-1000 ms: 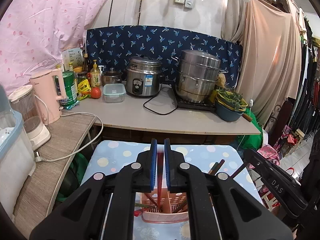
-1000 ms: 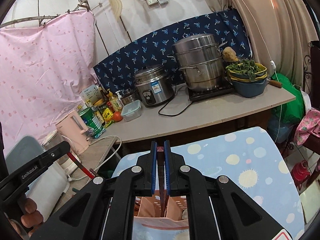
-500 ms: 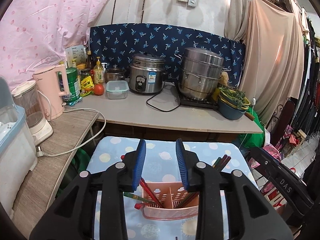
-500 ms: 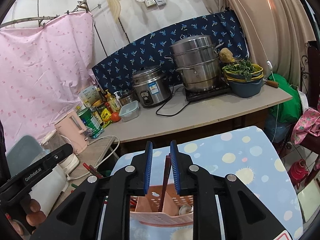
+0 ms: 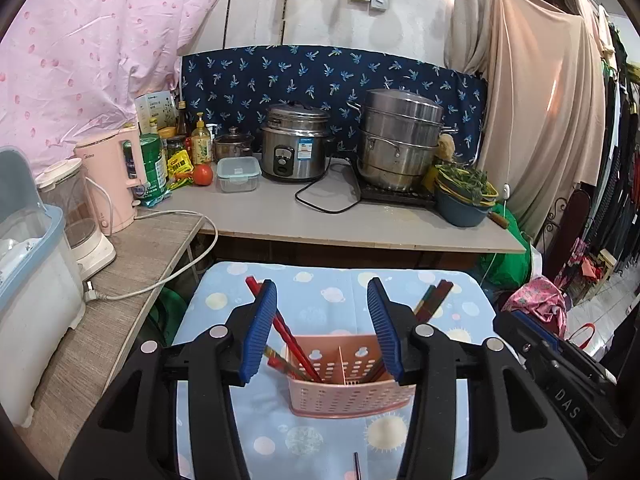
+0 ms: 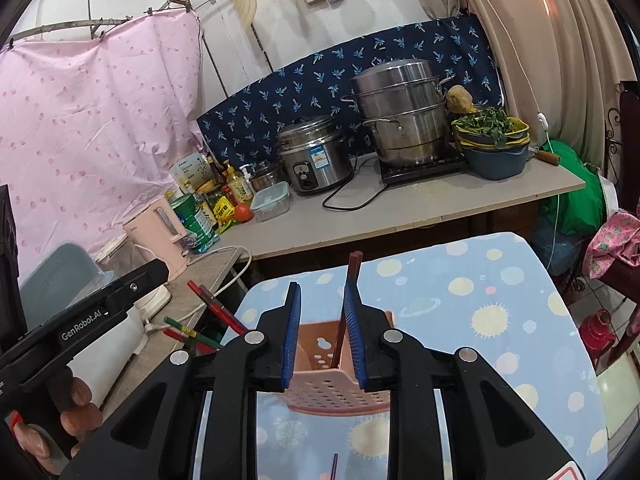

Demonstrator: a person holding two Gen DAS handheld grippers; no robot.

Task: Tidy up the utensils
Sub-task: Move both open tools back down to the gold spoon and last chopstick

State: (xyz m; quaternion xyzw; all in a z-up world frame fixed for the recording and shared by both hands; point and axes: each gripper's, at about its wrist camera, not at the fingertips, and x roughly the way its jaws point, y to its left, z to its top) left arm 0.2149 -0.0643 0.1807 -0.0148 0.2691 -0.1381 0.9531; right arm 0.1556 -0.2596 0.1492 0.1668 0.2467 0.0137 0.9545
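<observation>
A pink perforated utensil basket stands on the blue spotted tablecloth; it also shows in the right wrist view. Red chopsticks lean left in its left compartment and several dark ones lean right in the other. My left gripper is open and empty, just above the basket. My right gripper is open over the basket, with a dark red chopstick standing free between its jaws. A loose chopstick lies near the front edge.
Behind the cloth-covered table stands a grey counter with a rice cooker, a steel steamer pot, a bowl of greens, a kettle and bottles. A plastic bin sits at the left.
Both grippers went from shut on chopsticks to open. The chopsticks now stand in the basket, and both grippers have drawn back and up a little.
</observation>
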